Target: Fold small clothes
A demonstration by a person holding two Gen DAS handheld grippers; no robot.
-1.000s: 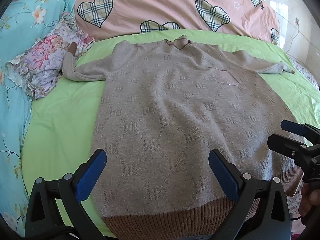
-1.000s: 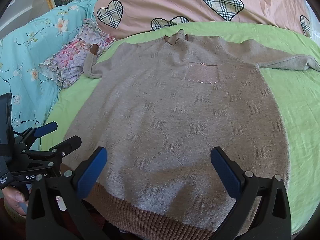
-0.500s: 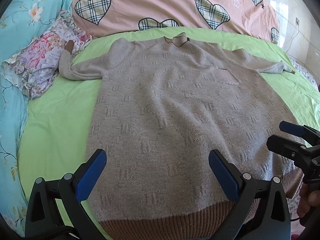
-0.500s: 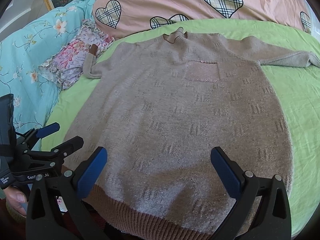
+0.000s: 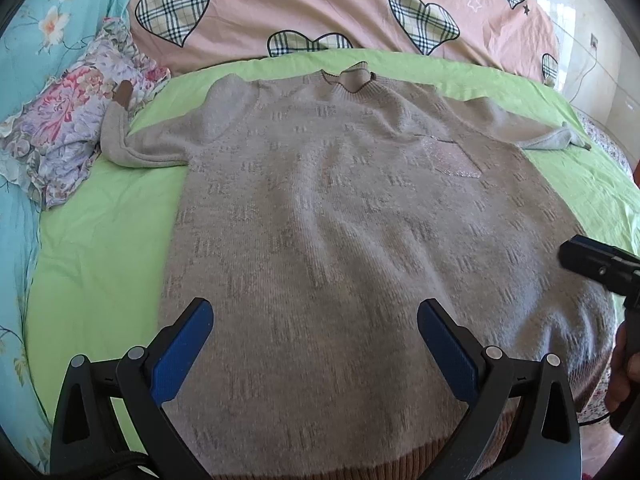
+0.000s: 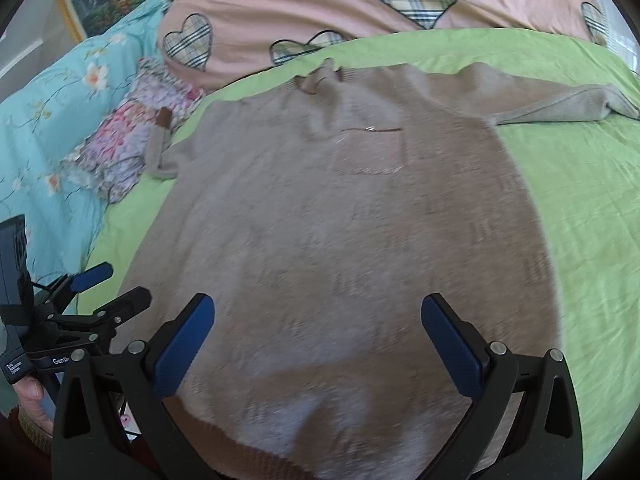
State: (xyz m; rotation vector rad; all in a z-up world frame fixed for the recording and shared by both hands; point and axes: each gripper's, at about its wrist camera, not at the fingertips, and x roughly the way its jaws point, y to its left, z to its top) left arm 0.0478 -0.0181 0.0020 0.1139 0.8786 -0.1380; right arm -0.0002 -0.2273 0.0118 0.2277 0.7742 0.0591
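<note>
Over at nine o'clock on the bed, a flowered cloth (image 5: 68, 136) is bunched against the blue floral quilt (image 5: 36, 40), and the sweater's brown cuff (image 5: 123, 95) rests on it. Left gripper (image 5: 316, 344) hovers low over the hem, fingers (image 5: 182, 350) spread wide, holding nothing. Centre stage, the grey-brown sweater (image 5: 340, 220) lies face up on the green sheet (image 5: 104, 232), collar at twelve o'clock toward the pink heart-print duvet (image 5: 320, 4), sleeves out to both sides. Right gripper (image 6: 320, 344) hangs over the lower body, fingers (image 6: 450, 346) apart and empty; this view is blurred.
</note>
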